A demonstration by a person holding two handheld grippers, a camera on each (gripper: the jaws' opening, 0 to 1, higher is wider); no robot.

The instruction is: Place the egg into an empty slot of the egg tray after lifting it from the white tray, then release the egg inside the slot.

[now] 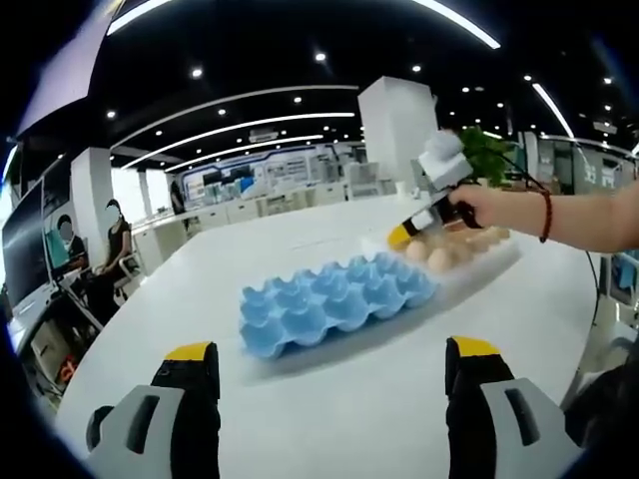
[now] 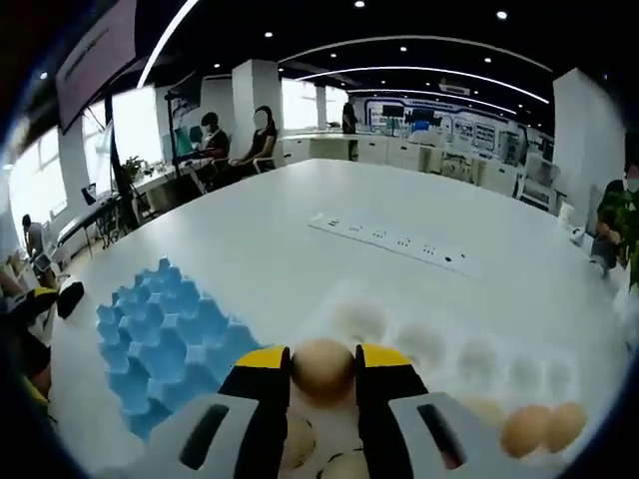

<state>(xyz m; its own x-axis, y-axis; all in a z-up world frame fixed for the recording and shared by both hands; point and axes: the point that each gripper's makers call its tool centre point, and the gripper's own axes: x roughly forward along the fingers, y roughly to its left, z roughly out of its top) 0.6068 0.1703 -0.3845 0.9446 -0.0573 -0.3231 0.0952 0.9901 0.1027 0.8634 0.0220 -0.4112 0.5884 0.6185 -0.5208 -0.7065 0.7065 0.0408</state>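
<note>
An open office with ceiling strip lights and white pillars lies behind a large white table (image 1: 329, 399). In the left gripper view, the left gripper (image 1: 329, 359) hovers above the table's near edge with its yellow-tipped jaws wide apart and nothing between them. Beyond it, toward the middle of the table, sits the blue egg tray (image 1: 334, 304), its slots bare. Just past the tray's far end a hand (image 1: 489, 205) holds the right gripper (image 1: 419, 232) down over the eggs (image 1: 454, 249) on the white tray (image 1: 499, 261).

In the right gripper view, the right gripper (image 2: 323, 367) has its jaws closed on an egg (image 2: 322, 369) above the white tray (image 2: 419, 344), whose far dimples are bare. More eggs (image 2: 539, 427) lie at the tray's near end. The egg tray (image 2: 160, 344) sits just beside it, and a power strip (image 2: 389, 241) lies farther across the table. People sit at desks beyond the table's far edge.
</note>
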